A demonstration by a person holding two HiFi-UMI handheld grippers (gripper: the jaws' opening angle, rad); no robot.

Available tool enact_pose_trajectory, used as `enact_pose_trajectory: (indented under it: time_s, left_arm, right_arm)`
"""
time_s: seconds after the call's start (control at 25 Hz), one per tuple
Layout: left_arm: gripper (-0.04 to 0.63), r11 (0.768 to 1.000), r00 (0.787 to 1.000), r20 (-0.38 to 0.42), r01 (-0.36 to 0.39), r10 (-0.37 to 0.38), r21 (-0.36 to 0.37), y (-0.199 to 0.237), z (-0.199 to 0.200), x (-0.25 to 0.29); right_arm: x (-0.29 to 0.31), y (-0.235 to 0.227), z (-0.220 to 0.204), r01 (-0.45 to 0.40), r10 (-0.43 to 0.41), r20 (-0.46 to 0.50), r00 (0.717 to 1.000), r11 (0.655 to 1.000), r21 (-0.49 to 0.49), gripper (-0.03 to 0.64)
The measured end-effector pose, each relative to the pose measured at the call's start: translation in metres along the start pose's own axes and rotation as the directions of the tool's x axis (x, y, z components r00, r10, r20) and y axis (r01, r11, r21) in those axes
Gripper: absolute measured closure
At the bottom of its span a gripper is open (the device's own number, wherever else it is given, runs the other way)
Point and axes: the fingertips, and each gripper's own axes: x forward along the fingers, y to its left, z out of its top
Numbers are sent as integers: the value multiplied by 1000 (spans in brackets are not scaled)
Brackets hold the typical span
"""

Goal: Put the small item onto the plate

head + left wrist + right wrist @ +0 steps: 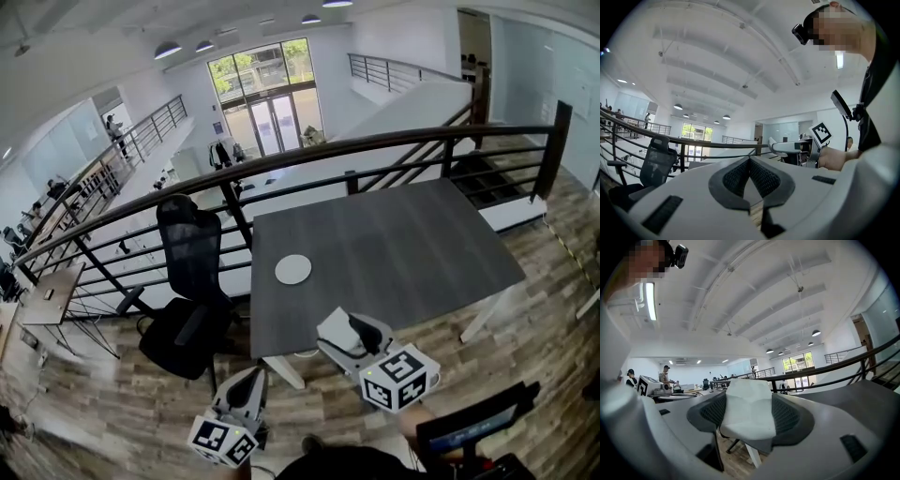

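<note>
Right gripper (349, 339) is clamped on the small item (746, 411), a pale, faceted white lump that fills the gap between its dark pads, so the jaws stand wide around it rather than closed together. Held this way, the item hangs over the near edge of the dark table (403, 253), not yet above its target. Seen from the head view, the white round plate (292, 269) lies farther onto the table and off to the left of the item, near the table's left side, with bare tabletop between the two. The coming move therefore looks like a reach forward and leftward, then a lowering over the plate. The right gripper view does not show the plate. Left gripper (246, 394) sits lower in the head view, off the table's near left corner and farther from the plate; its jaws are pressed together with nothing between them. Beyond the table's left edge stand a black office chair (192, 248) and a dark railing (375, 142).
</note>
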Motion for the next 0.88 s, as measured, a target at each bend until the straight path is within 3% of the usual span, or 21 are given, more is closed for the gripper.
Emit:
enact_pose_trajectory:
  time_s: [0.88]
  left_arm:
    - [592,991,991,19,135,-135,-10,128,-4,10]
  right_arm:
    - [113,26,3,110,-109,10,994,994,-16,310]
